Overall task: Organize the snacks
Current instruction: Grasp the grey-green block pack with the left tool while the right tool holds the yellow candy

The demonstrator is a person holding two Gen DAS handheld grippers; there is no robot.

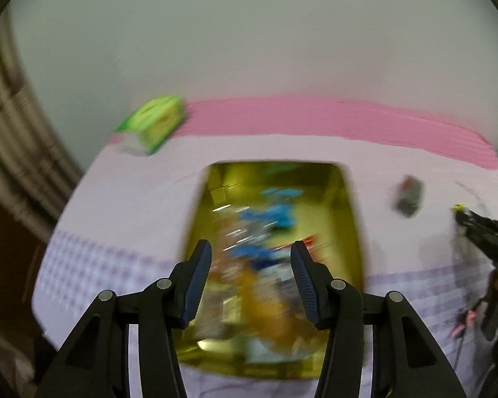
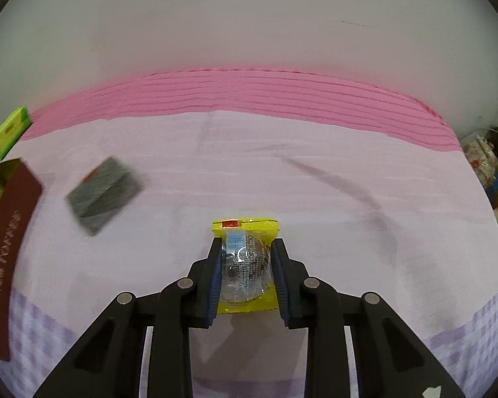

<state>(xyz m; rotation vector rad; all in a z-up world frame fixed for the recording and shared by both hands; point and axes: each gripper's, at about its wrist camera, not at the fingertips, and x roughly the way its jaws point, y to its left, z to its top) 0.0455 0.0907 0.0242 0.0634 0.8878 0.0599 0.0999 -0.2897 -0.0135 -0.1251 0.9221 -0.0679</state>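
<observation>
My right gripper (image 2: 245, 265) fingers clamp the light, crinkly, slippery snack packet (image 2: 245, 265) mid-frame at its bulge; left gripper (image 1: 250, 278) fingers apart.

Left wrist view: the gold box (image 1: 352, 219), snack-filled, occupies the centre; bare cloth (image 1: 123, 199) lies open to its left, with a green box (image 1: 156, 122) at upper left. Right wrist view: cloth above the yellow packet (image 2: 245, 258) is unobstructed; a grey packet (image 2: 104, 195) lies at left
</observation>
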